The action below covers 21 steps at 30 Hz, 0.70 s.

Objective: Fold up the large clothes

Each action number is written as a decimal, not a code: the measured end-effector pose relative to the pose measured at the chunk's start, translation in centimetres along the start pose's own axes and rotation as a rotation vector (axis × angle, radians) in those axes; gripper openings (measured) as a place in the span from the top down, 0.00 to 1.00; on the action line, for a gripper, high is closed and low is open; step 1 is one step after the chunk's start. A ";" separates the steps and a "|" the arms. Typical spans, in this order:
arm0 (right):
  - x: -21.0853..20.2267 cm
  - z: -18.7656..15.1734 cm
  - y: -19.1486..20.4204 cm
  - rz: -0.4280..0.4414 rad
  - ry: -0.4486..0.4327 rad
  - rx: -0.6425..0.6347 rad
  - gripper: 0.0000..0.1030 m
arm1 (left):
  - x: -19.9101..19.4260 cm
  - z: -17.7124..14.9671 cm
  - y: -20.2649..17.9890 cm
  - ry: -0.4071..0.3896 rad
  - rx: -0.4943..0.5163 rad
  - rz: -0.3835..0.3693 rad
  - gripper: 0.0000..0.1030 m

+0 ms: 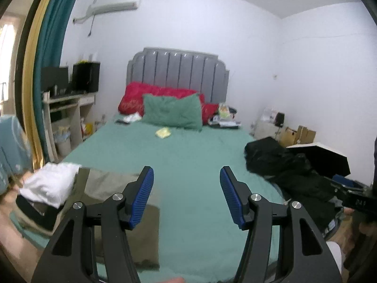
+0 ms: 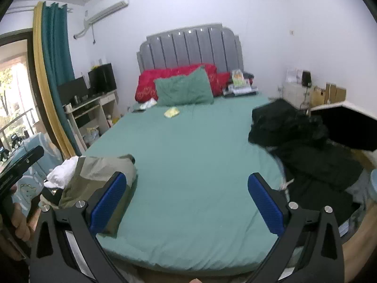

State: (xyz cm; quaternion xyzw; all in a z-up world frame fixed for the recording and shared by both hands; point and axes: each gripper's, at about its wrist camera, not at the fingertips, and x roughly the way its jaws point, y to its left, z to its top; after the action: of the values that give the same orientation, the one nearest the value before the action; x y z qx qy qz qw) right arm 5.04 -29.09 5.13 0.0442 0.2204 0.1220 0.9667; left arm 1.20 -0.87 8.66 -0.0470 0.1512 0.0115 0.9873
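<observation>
A: Right now I'm holding both tools up over the foot of the bed (image 2: pixel 188 165), and neither is carrying anything. The left gripper (image 1: pixel 186 195) is standing wide with bare sheet between its blue pads (image 1: pixel 141 198); the right gripper (image 2: pixel 186 202) is gaping too, nothing in it.

B: Which step are you reading this as?

A: I'm judging it as the gap between garments. A folded olive garment (image 2: pixel 101 176) is lying at about nine o'clock in the right view, beside a white bundle (image 2: pixel 62 172) at the bed's edge. It looks finished, though I'm only guessing that from its squared shape.

B: And the next piece?

A: I'm looking at the dark clothes pile (image 2: pixel 304 146), sprawling from two to four o'clock on the right side of the mattress. It's well apart from both grippers. In the left view the same heap (image 1: pixel 282 165) is sitting at three o'clock.

B: So what is the move asking for?

A: I'm thinking both tools need swinging toward three o'clock and dipping down, so one can pinch an edge of a single garment and drag it onto the clear middle of the sheet. The pile is tangled and black on black, so I'm struggling to tell where one piece ends; picking a collar or hem cleanly is the hard part.
</observation>
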 end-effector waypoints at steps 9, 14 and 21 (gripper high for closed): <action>-1.8 0.8 2.2 0.008 -0.088 -0.056 0.01 | -1.0 -0.5 0.2 -0.043 0.056 0.017 0.38; -0.7 -0.1 3.2 0.022 -0.075 -0.060 0.01 | -0.6 -1.2 1.0 -0.023 0.058 0.024 0.38; 0.8 -1.2 5.1 0.032 -0.043 -0.091 0.01 | -0.3 -2.1 2.6 -0.030 0.042 0.041 0.38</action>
State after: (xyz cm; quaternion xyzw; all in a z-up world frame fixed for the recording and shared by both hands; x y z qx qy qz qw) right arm 4.12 -23.96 4.40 0.0064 0.1930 0.1461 0.9702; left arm 0.17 1.51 6.58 -0.0229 0.1378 0.0294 0.9898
